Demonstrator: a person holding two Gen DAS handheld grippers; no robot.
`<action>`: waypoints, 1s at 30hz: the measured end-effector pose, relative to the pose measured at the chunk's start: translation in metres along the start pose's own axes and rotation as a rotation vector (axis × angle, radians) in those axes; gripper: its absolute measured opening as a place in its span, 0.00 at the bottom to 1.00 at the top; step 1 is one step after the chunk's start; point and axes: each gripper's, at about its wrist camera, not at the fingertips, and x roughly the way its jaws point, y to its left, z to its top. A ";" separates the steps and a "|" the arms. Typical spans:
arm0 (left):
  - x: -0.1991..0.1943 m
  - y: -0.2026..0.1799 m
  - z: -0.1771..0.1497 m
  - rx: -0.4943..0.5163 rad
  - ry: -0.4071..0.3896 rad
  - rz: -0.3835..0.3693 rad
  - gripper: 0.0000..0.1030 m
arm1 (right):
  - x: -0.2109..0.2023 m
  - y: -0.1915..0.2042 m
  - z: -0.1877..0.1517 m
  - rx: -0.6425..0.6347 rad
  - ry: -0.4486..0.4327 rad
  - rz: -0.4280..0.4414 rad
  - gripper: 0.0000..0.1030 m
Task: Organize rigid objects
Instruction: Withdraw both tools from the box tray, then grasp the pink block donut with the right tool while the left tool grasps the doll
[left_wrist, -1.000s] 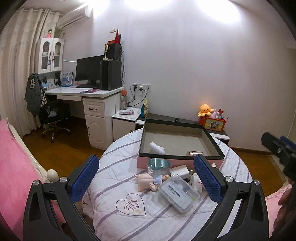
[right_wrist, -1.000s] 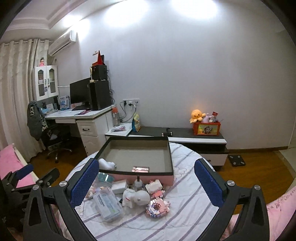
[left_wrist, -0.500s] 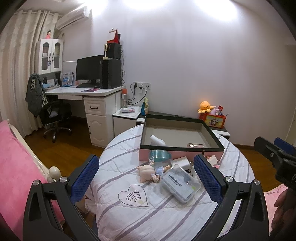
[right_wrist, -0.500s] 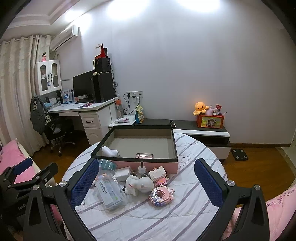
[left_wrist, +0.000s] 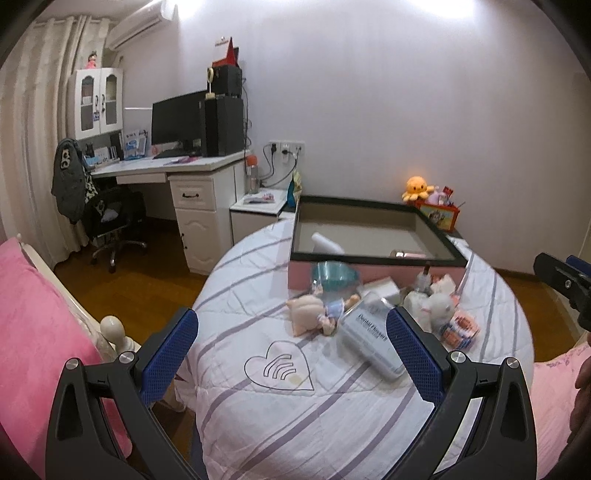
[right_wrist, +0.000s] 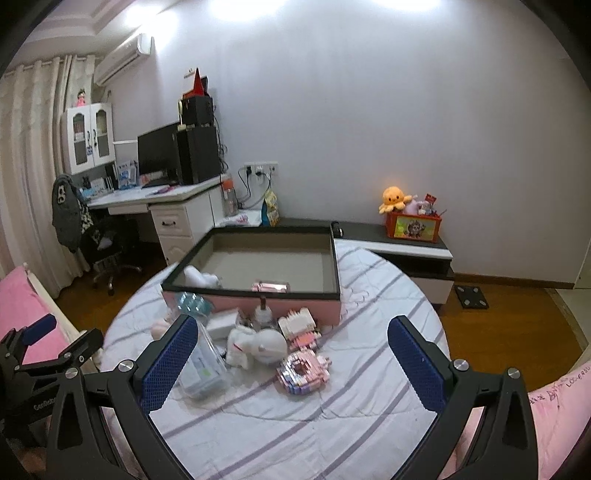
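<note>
Left hand-held gripper (left_wrist: 291, 347) hangs wide open w/ nothing between its pads, above the near edge of the round worktop (left_wrist: 258, 424); right hand-held gripper (right_wrist: 291, 354) is likewise fully spread and empty, so neither has picked anything yet.

Going left to right in the left wrist view: a teal bowl (left_wrist: 334, 275) sits at about 12 o'clock from the left gripper, touching the pink tray's front wall. Just below it a small doll (left_wrist: 319, 310) lies on its side, long axis roughly 9-to-3, head toward 9. Next, the clear dental floss box (left_wrist: 369, 341) lies flat, long axis running 10 to 4, partly behind the right pad. Then a white charger block (left_wrist: 384, 290), a small bottle (left_wrist: 423, 277) upright, a white plush unicorn (left_wrist: 439, 306) and pink block models (left_wrist: 460, 328) at about 2 o'clock.

Behind them the pink tray (left_wrist: 369, 254) w/ dark rim lies open-side up, long side facing the grippers, prob. so items can be dropped straight in. It already holds a white item (left_wrist: 325, 242) at its left and a pink shiny case (left_wrist: 408, 254) by the front wall, so sorting looks begun, most pieces still outside.

Loose items are bunched tight against the tray front, which keeps each carry short but leaves little finger room.
</note>
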 end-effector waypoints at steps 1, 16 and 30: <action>0.004 0.000 -0.002 0.002 0.005 0.001 1.00 | 0.004 -0.002 -0.002 -0.002 0.010 -0.002 1.00; 0.099 0.008 -0.018 0.020 0.151 0.003 1.00 | 0.089 -0.011 -0.047 -0.024 0.250 -0.023 1.00; 0.155 -0.007 -0.001 0.047 0.258 -0.065 0.96 | 0.142 -0.020 -0.054 -0.053 0.347 -0.002 0.92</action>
